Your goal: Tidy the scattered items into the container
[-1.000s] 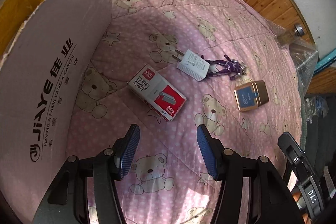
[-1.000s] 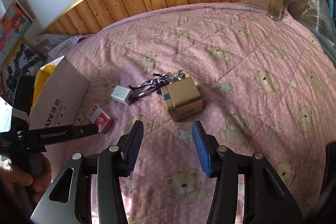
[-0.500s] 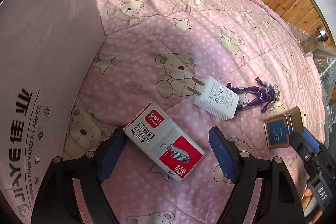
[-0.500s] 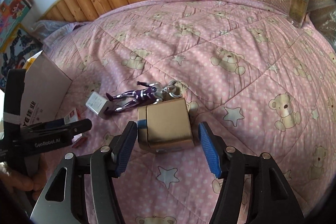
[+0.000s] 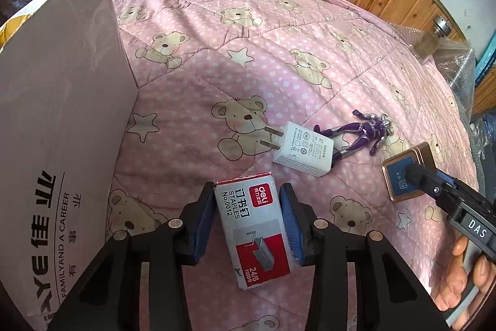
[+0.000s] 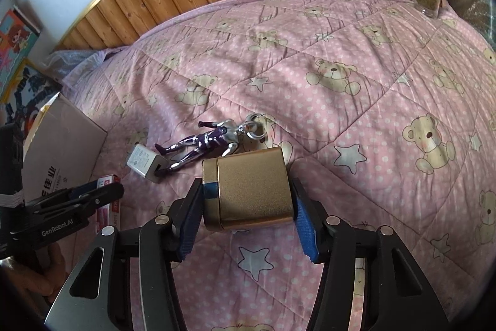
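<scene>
Matt brushed-gold tin (image 6: pixel 252 191) — quilted cotton bedspread (image 6: pixel 356 120)

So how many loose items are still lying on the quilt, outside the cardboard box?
4: staple box between the left gripper fingers, gold tin between the right gripper fingers, white charger and purple figure between them. Box contents hidden.

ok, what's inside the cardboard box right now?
Can't tell. The left wrist view shows only the cardboard box outer wall and a sliver of something yellow over its rim; the right wrist view shows its side only. The interior is hidden.
</scene>
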